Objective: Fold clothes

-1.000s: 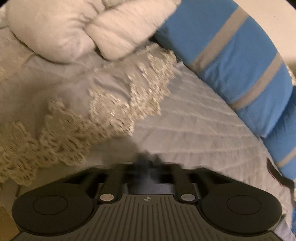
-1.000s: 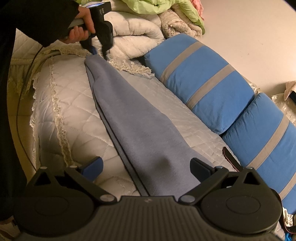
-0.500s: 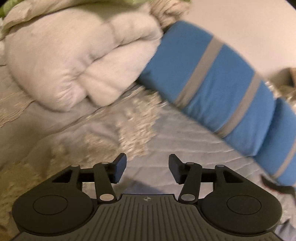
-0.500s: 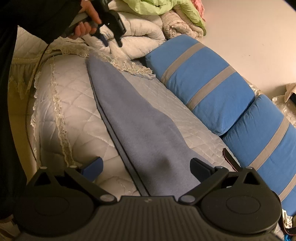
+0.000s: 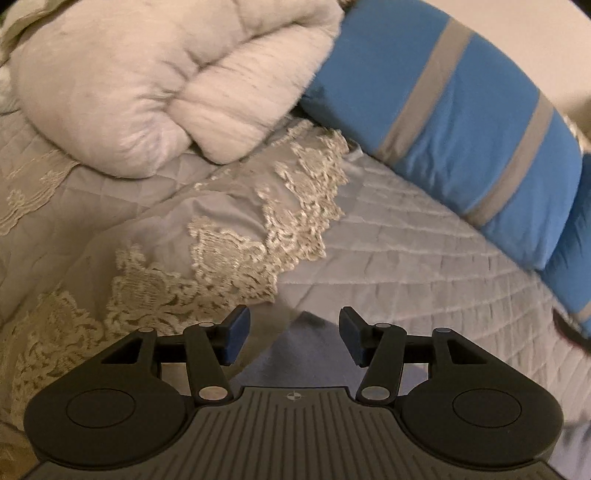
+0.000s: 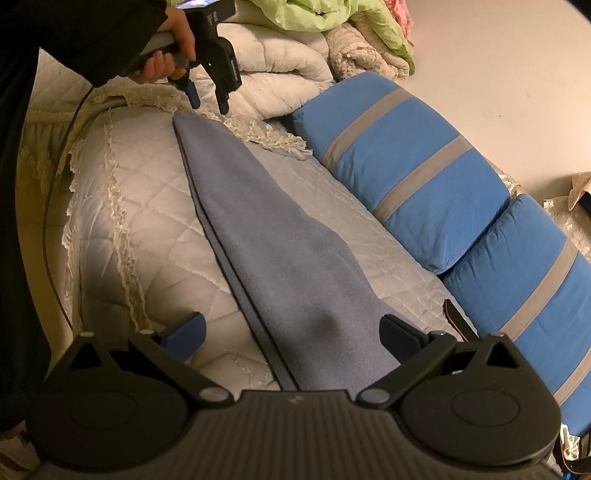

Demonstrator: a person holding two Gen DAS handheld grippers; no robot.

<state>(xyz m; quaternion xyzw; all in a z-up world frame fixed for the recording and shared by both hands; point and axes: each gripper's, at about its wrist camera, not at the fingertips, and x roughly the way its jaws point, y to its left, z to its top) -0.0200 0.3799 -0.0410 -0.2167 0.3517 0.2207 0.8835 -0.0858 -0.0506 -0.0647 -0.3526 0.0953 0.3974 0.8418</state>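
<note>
Jaws of both grippers stand apart, empty; grey-blue garment (image 6: 280, 236) runs lengthwise between left gripper (image 6: 208, 101) and right gripper (image 6: 291, 332).

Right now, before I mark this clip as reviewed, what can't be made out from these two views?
- Near end of the grey-blue garment: right wrist view, hidden under the right hand-held gripper body.
- Most of that garment: left wrist view, only its far tip shows between the open jaws of the left hand-held gripper.
- Green bedding: right wrist view, cut off by the top edge.
- Dark item beside the blue cushion: left wrist view, blurred at the right edge.
</note>
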